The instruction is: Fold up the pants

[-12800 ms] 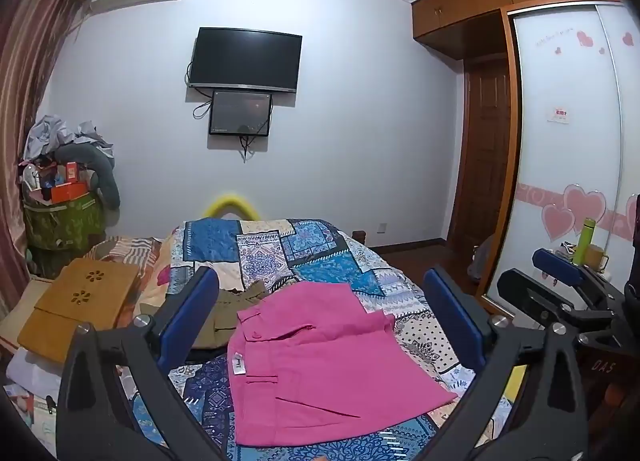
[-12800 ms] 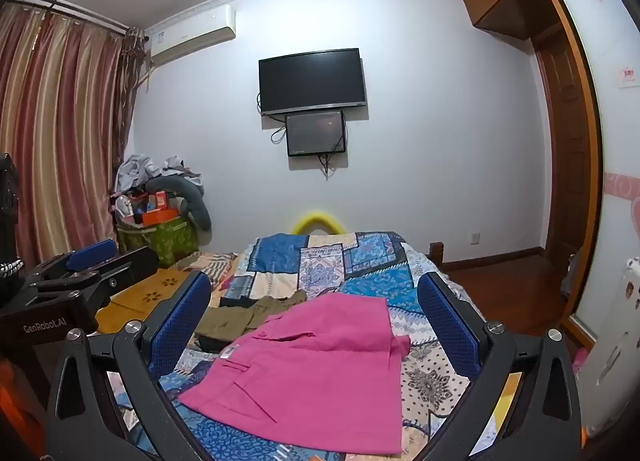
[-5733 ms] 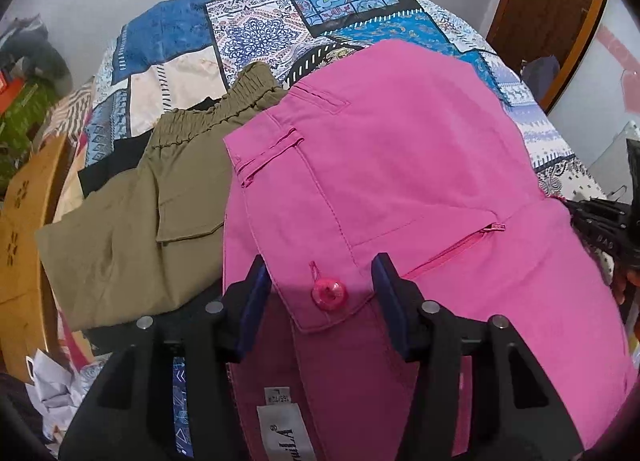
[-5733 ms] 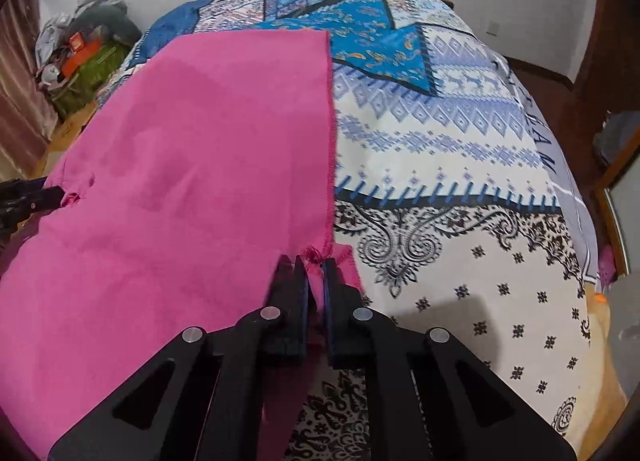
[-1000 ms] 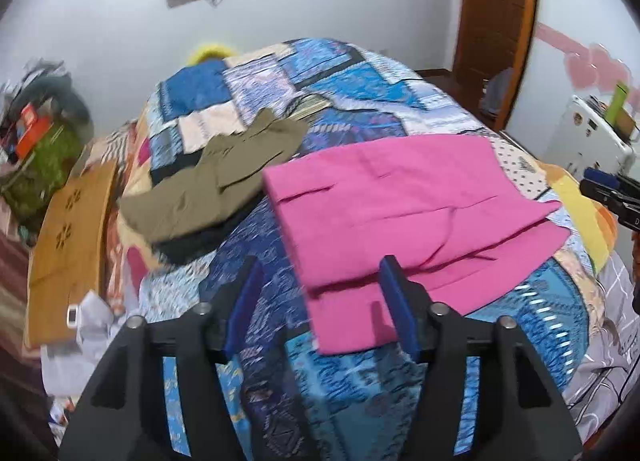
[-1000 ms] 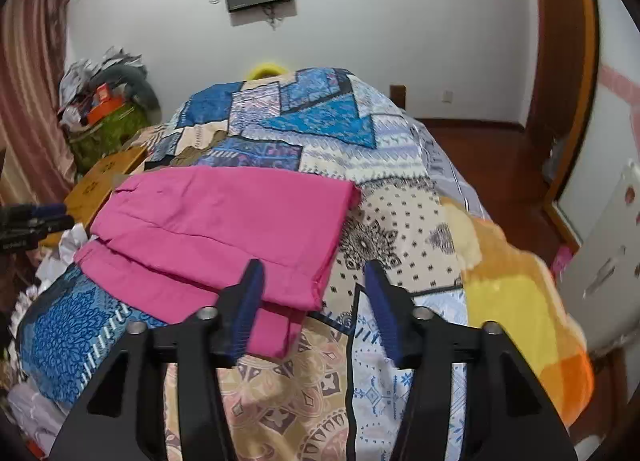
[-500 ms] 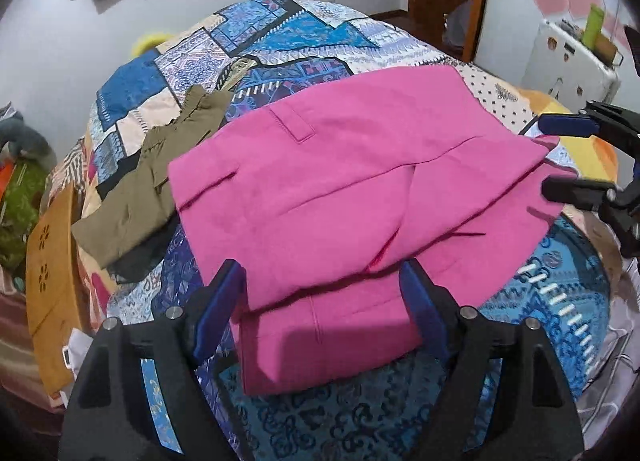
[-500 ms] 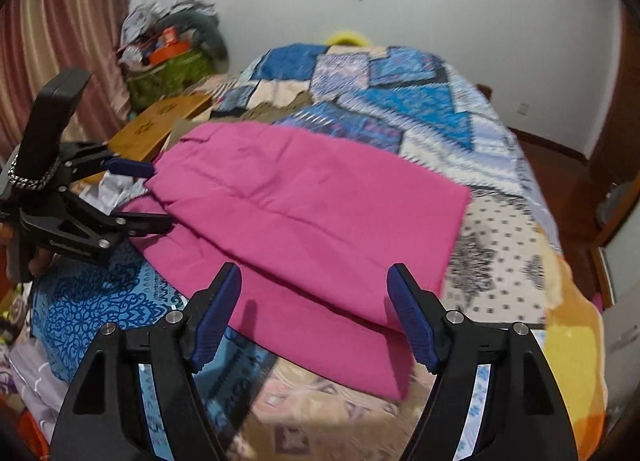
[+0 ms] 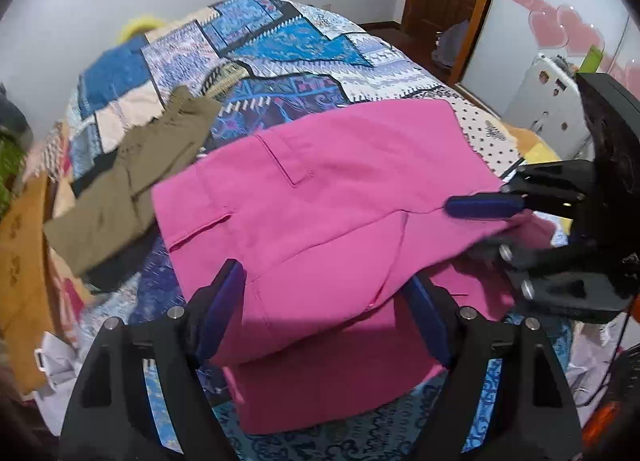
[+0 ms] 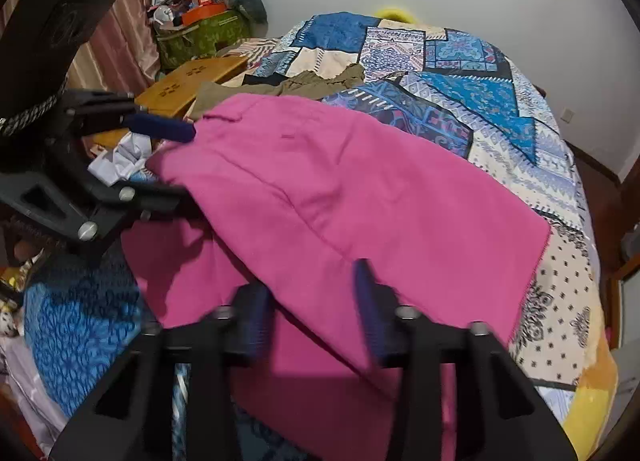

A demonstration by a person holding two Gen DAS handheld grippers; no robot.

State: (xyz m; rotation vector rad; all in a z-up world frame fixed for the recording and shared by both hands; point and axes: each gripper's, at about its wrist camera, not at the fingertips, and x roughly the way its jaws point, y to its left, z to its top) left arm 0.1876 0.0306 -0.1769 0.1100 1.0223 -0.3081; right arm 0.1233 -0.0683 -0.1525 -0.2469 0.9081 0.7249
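Observation:
The pink pants (image 9: 320, 197) lie folded on the patchwork quilt (image 9: 280, 41), an upper layer resting over a lower one. My left gripper (image 9: 324, 317) is open, its blue fingers straddling the near left edge of the pants. Its jaws show from the side around that corner in the right wrist view, as does the left gripper (image 10: 176, 165). My right gripper (image 10: 314, 313) is closing, blurred, with the upper fold of the pink pants (image 10: 360, 197) between its jaws; the pads do not press on it. The right gripper (image 9: 492, 229) has one finger over the cloth.
Olive pants (image 9: 132, 189) lie on the quilt beyond the pink ones. A wooden board (image 10: 192, 81) and a cluttered green bag (image 10: 196, 33) stand off the bed's left side. A white cabinet (image 9: 548, 101) and a brown door (image 9: 448, 1) are on the right.
Both grippers have come lower and closer onto the near edge of the pink pants. The right gripper's jaws have narrowed around the upper fold. The left jaws stay wide.

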